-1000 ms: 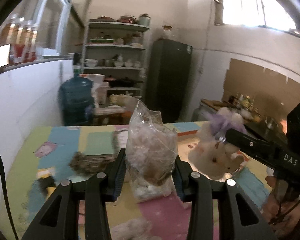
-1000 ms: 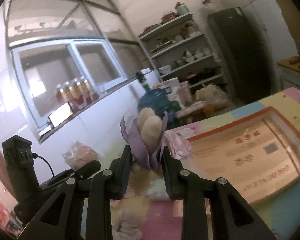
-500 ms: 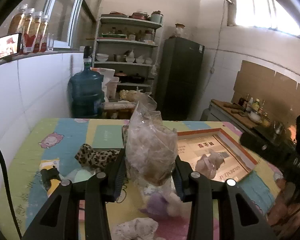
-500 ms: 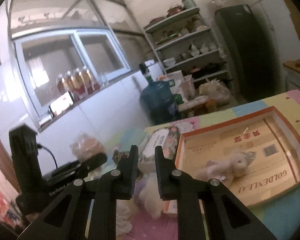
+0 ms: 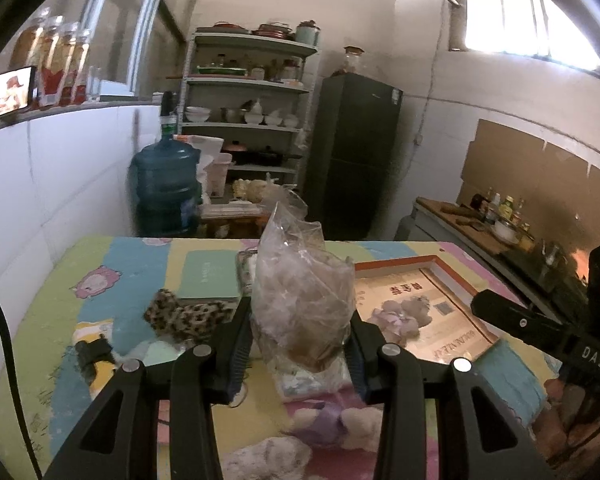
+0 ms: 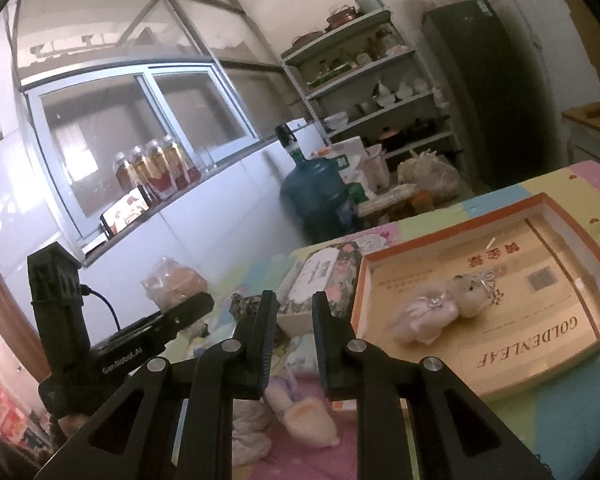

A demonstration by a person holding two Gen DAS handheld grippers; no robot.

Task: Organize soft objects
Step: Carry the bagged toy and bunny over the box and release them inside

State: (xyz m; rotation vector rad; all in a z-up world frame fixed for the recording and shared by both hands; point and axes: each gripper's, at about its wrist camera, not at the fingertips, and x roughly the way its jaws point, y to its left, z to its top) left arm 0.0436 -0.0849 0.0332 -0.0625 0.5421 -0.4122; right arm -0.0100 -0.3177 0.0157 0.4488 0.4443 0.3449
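My left gripper is shut on a clear plastic bag of brown fluff, held above the table. My right gripper is empty, its jaws a narrow gap apart, above the table left of the orange-rimmed box lid. A pale purple plush bear lies inside the lid; it also shows in the left wrist view. Another plush with a purple bow lies on the mat below my left gripper, and shows under my right gripper. A leopard-print soft piece lies at left.
A floral box stands left of the lid. A mint card and white fluffy items lie on the colourful mat. A blue water jug, shelves and a dark fridge stand behind the table.
My right gripper let go of the purple plush bear, which now lies in the box lid, and drew back left. My left gripper still holds the bag.
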